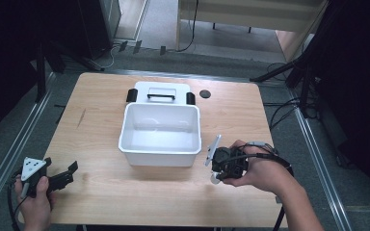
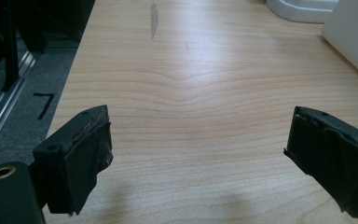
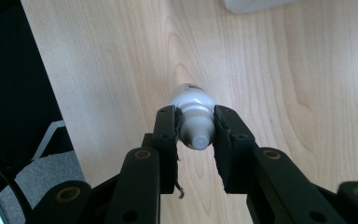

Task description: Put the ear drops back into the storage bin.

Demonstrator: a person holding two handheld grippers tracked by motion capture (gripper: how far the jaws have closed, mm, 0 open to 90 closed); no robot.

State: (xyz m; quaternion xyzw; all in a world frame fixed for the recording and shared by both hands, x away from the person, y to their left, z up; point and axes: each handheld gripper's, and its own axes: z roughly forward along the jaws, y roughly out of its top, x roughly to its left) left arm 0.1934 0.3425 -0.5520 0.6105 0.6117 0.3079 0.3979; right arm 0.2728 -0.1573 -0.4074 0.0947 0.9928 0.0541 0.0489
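Note:
A small white bottle (image 3: pixel 191 100) with a white cap is clamped between the black jaws of my right gripper (image 3: pixel 196 125), cap end toward the camera, lifted above the wooden table (image 3: pixel 270 84). In the high view my right gripper (image 1: pixel 220 174) sits just right of the white bin (image 1: pixel 161 132), with the bottle's (image 1: pixel 214 179) white end poking out below it. My left gripper (image 1: pixel 67 173) rests at the table's near left corner, and its jaws stand wide apart over bare wood (image 2: pixel 196 135) with nothing between them.
The open white bin stands at the table's middle with its lid (image 1: pixel 160 92) lying behind it, black handle and clips up. A small black disc (image 1: pixel 204 94) lies right of the lid. Dark stands and cables flank the table.

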